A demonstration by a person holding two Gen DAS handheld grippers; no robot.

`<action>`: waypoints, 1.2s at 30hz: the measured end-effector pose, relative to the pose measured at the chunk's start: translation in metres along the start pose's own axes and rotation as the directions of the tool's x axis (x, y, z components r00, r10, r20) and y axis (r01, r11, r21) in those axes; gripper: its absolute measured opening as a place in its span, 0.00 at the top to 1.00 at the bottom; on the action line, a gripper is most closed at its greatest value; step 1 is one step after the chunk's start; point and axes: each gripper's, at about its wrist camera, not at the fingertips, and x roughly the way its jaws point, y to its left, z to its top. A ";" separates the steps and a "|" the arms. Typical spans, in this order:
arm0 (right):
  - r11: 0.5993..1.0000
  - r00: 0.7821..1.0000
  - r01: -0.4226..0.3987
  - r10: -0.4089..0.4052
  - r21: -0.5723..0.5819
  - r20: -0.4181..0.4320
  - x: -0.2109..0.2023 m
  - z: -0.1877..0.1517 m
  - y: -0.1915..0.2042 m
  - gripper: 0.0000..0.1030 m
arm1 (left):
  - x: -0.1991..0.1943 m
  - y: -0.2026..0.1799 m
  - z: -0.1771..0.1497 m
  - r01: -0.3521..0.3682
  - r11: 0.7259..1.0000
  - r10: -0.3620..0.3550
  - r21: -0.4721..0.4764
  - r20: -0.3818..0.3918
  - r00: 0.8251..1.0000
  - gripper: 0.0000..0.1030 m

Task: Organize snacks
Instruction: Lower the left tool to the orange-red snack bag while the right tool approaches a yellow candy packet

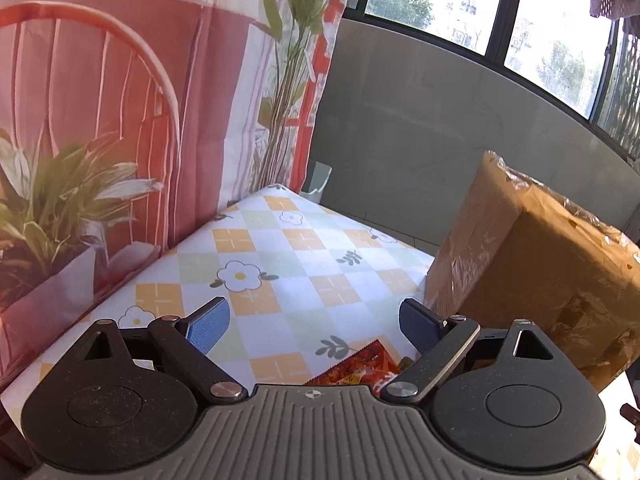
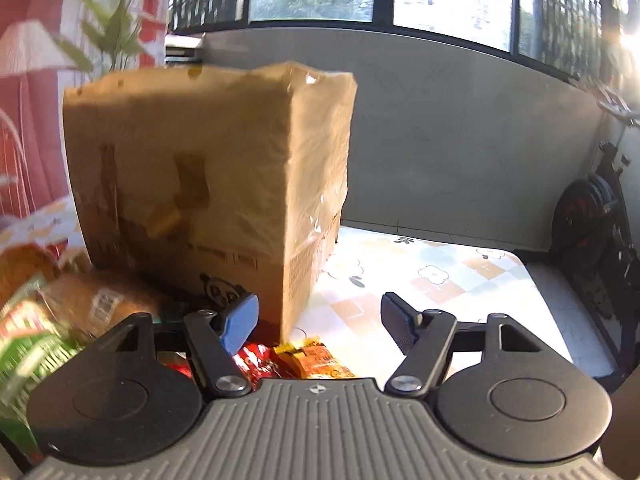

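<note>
We are hovering both the left gripper (image 1: 314, 326) and right gripper (image 2: 318, 324) spread empty, judging the red snack packet (image 1: 356, 368) light, crinkly, best pinched at its edge

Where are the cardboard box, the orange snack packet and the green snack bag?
cardboard box (image 2: 192, 168): right wrist view, shaded front face.
orange snack packet (image 2: 316, 362): right wrist view, wrapper middle.
green snack bag (image 2: 24, 344): right wrist view, printed front.

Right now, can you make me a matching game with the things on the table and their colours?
Things:
1. cardboard box
2. snack packet
3. snack bag
4. left gripper finger pads

Colours:
A. blue
B. green
C. brown
D. red

Pairs: 1-C, 2-D, 3-B, 4-A
</note>
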 end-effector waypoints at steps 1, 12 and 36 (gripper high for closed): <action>1.000 1.000 -0.002 0.002 -0.018 -0.017 0.007 -0.002 -0.001 0.37 | 0.002 -0.004 -0.003 -0.007 1.000 0.007 0.023 -0.005 1.000 0.11; 0.997 0.989 -0.078 0.079 0.013 -0.122 0.064 -0.031 -0.012 0.38 | 0.010 -0.021 -0.020 -0.020 0.995 0.022 0.093 -0.022 1.000 0.11; 0.996 0.985 -0.074 0.081 0.050 -0.150 0.072 -0.037 -0.019 0.40 | 0.035 -0.036 -0.042 0.005 0.991 0.014 0.136 -0.135 0.991 0.11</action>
